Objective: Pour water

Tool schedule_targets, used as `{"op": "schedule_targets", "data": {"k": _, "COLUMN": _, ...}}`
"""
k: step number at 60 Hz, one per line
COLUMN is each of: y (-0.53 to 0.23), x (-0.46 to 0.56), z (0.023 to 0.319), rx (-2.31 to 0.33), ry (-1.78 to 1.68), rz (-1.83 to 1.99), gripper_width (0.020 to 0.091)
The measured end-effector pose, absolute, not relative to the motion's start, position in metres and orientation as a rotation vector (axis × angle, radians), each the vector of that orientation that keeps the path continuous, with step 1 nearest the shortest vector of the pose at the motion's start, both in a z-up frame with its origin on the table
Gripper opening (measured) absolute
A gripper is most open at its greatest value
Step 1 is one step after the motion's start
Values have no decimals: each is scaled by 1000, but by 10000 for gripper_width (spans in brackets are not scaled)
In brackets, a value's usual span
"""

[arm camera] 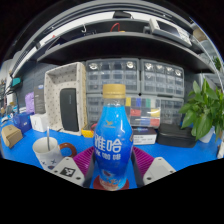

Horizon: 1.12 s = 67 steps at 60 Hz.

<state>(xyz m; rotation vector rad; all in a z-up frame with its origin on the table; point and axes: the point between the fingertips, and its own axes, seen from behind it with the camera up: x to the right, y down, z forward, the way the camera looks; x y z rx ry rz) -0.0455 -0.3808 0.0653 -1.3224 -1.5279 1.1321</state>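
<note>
The blue bottle (112,140) with the orange cap sat upright between the gripper (113,170) fingers, pink pads close at both sides, but I couldn't tell if they were actually squeezing it or just framing it. Looked sealed and full-ish, though the label hid the level. Just off to the side on the blue table (185,155) was a white cup (46,150) with something sticking out, probably the pouring target, and a potted plant (203,108) stood further out.

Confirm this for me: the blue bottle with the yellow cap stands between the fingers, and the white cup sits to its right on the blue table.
Wrong side. The gripper view shows the white cup to the left of the blue bottle, not the right. The rest holds: yellow cap, bottle between the hand-held gripper's fingers, blue table.
</note>
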Motion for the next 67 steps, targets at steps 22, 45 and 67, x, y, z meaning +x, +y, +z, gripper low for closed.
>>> {"op": "schedule_targets", "data": {"k": 22, "y": -403, "x": 43, "z": 48, "rx": -1469, "ry": -1644, "rz": 1058, "gripper_width": 762}}
{"op": "schedule_targets", "data": {"k": 45, "y": -431, "x": 81, "z": 135, "rx": -1473, "ry": -1636, "rz": 1072, "gripper_width": 789}}
{"op": "schedule_targets", "data": {"k": 67, "y": -436, "x": 87, "z": 172, "rx": -1443, "ry": -1638, "rz": 1076, "gripper_width": 784}}
